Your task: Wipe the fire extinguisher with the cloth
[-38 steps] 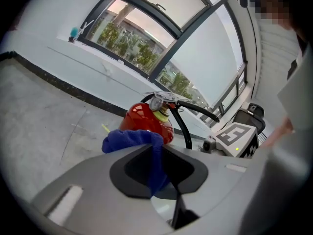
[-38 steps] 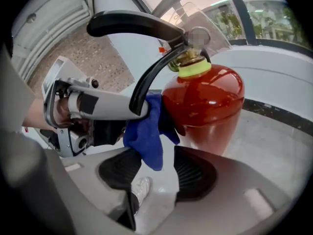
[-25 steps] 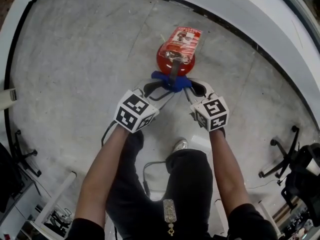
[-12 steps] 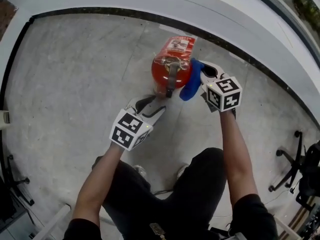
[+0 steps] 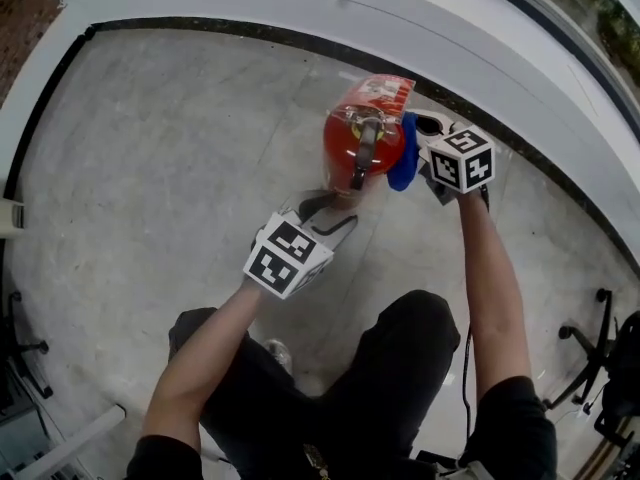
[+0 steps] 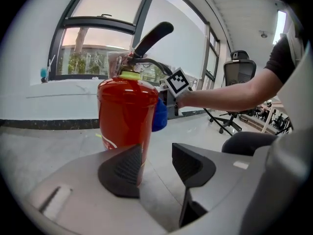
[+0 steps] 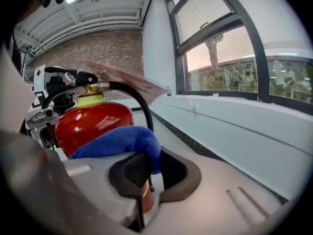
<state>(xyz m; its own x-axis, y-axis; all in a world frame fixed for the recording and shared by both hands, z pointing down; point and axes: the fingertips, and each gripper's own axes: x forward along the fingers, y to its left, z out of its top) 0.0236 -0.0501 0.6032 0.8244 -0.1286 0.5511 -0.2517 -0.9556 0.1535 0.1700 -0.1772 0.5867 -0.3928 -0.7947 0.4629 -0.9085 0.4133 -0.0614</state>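
A red fire extinguisher (image 5: 362,148) with a black lever and hose stands upright on the grey floor. My right gripper (image 5: 420,153) is at its right side, shut on a blue cloth (image 5: 404,166) that lies against the red cylinder. In the right gripper view the cloth (image 7: 117,142) bunches between the pads, with the extinguisher (image 7: 90,124) just behind it. My left gripper (image 5: 335,216) is low at the extinguisher's near side. Its jaws have just been opening and stand open with only floor between them (image 6: 156,160). The cylinder (image 6: 127,119) rises just beyond the left pad.
A white wall (image 5: 250,3) with a dark baseboard curves behind the extinguisher. An office chair base (image 5: 600,313) stands at the right, and another chair (image 6: 239,70) shows in the left gripper view. The person's dark trouser legs (image 5: 370,378) are close below the grippers.
The right gripper has carried the blue cloth from the front of the extinguisher's top round to its right side. The left gripper has come away from the cloth and dropped lower.
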